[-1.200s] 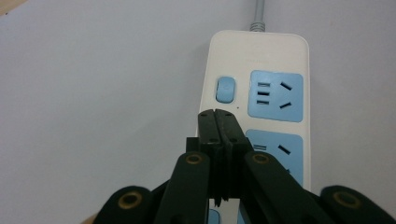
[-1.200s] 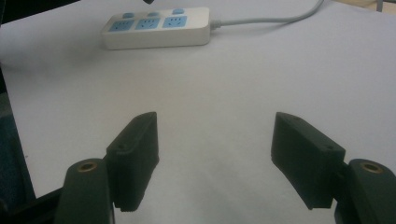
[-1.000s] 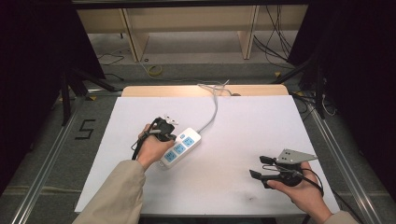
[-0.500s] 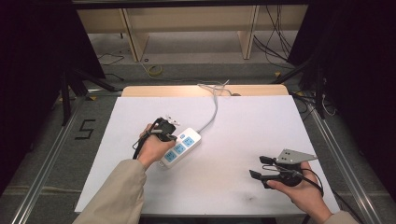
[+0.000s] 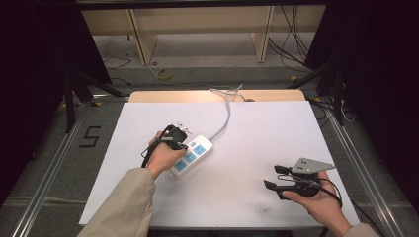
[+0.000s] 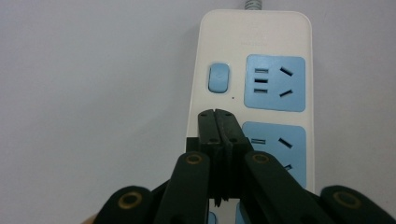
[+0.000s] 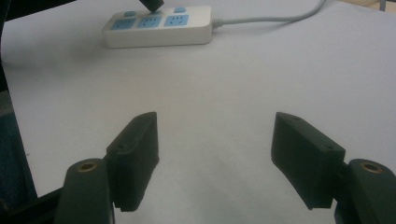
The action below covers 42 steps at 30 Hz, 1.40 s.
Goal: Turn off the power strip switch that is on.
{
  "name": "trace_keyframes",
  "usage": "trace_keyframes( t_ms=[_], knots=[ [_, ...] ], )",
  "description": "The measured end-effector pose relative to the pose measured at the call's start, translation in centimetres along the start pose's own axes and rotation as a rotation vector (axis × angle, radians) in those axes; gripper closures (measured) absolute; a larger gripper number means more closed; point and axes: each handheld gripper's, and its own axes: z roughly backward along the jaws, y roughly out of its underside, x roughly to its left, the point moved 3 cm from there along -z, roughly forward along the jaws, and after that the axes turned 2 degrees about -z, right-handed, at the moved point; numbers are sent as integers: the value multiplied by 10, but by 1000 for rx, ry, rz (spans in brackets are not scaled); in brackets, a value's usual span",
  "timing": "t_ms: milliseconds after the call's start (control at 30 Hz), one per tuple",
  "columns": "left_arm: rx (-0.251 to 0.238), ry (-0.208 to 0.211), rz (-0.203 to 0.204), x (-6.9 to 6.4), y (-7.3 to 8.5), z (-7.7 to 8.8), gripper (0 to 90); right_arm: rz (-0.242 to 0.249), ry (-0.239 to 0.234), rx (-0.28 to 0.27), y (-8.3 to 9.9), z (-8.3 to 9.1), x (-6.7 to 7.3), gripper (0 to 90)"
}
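Observation:
A white power strip (image 5: 193, 154) with blue sockets lies left of centre on the white table sheet (image 5: 257, 133). My left gripper (image 5: 178, 140) is held over it, pointing down. In the left gripper view its jaws are shut with nothing between them, and the left gripper's tips (image 6: 217, 115) hover just below the blue rocker switch (image 6: 219, 78) on the power strip (image 6: 275, 60). My right gripper (image 5: 273, 177) rests low near the table's front right, open and empty. The right gripper (image 7: 215, 125) points toward the power strip (image 7: 159, 29) far ahead.
The strip's grey cable (image 5: 227, 111) runs to the back edge of the table and bunches there. A wooden board edge (image 5: 148, 96) shows behind the sheet. Metal rails (image 5: 52, 163) flank the table, with dark floor and shelving beyond.

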Motion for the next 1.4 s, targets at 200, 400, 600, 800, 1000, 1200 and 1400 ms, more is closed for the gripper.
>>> trace_keyframes(
  t_ms=[200, 400, 600, 800, 1000, 1200, 1400],
  knots=[
    [2, 5, -2, -2, -3, -2, 898, 1, -3, 0, 0, 0, 0, 326],
    [4, 4, 1, 0, -3, -2, 899, -2, -3, 0, 0, 0, 0, 326],
    [12, 5, 1, 1, -2, -1, 899, 1, -6, 2, 1, 0, 0, 326],
    [20, -1, -7, -1, -3, -1, 899, 0, -6, 3, 1, -1, 0, 325],
    [32, 5, 0, 0, -3, -1, 899, 1, -6, 11, 1, -1, 1, 325],
    [38, 0, -6, 0, -4, -1, 899, 3, -9, 13, 1, -1, 2, 324],
    [40, -16, -17, -3, -5, -1, 900, 3, -9, 13, 1, -1, 2, 324]
  ],
)
